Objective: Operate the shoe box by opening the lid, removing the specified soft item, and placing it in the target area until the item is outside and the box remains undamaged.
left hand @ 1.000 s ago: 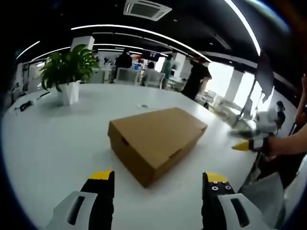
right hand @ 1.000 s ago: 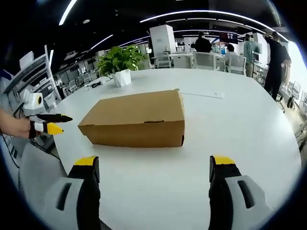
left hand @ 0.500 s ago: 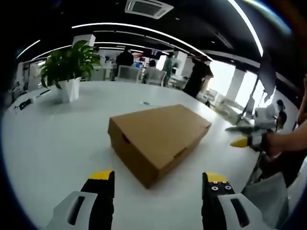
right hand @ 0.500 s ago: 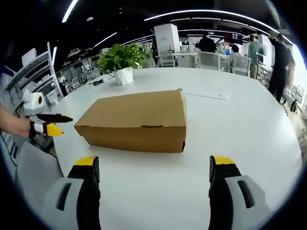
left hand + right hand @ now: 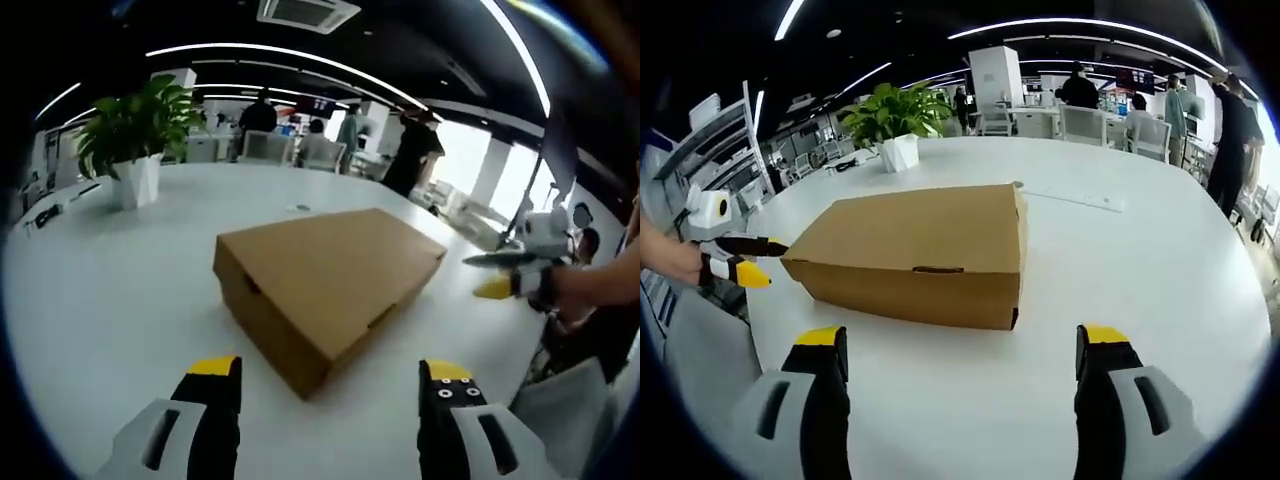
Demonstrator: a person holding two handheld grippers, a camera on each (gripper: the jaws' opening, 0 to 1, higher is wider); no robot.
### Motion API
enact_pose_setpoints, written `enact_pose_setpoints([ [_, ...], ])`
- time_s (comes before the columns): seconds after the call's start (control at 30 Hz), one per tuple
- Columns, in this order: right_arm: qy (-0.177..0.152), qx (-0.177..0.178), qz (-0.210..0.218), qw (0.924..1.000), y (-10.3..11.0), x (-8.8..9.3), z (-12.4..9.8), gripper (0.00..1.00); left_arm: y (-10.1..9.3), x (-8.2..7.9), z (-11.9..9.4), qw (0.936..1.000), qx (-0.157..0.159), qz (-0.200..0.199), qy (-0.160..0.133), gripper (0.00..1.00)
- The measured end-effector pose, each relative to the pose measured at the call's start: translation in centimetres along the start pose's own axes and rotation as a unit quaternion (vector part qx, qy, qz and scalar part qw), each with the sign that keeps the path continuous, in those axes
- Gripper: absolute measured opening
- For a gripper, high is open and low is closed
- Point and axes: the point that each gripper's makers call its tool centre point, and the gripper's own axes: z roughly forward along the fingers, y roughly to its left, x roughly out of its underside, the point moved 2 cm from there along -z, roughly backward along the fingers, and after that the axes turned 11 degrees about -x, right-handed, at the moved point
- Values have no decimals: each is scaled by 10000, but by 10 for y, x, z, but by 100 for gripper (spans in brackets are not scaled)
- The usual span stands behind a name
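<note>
The cardboard shoe box (image 5: 325, 285) (image 5: 915, 250) lies flat on the white bench (image 5: 90, 290) (image 5: 1120, 260), its lid down and closed all round — a small tab slot shows in the long side wall facing the right gripper view, and one in each wall seen from the left gripper view. In the left gripper view a corner of the box points toward the camera; in the right gripper view its long side faces the camera.

The left gripper (image 5: 328, 385) hangs short of the box, its yellow-tipped black fingers (image 5: 215, 385) spread wide with nothing between them. It also shows at the left edge of the right gripper view (image 5: 745, 260), held in a person's hand (image 5: 670, 255) just off the box's end, clear of the cardboard. The right gripper (image 5: 958, 350) is likewise short of the box, fingers (image 5: 1098, 350) wide apart and empty; in the left gripper view it appears at the right (image 5: 505, 275), beside the box's far end and not touching it.

Farther back on the bench stands a potted plant (image 5: 132, 135) (image 5: 892, 120) in a white pot. Beyond the bench are white chairs (image 5: 1080, 122) and several people (image 5: 410, 150) — standing and seated.
</note>
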Motion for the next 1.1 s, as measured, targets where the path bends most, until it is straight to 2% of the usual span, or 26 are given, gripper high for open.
enact_pose_setpoints([
  [0.47, 148, -259, -296, 9991, -12, -3, 30, 87, 8, 7, 28, 9999, -35, 15, 93, 71],
  [1.1, 245, -519, -541, 9969, -22, 2, 56, 79, 6, 10, 43, 9998, -41, 61, 192, 69],
])
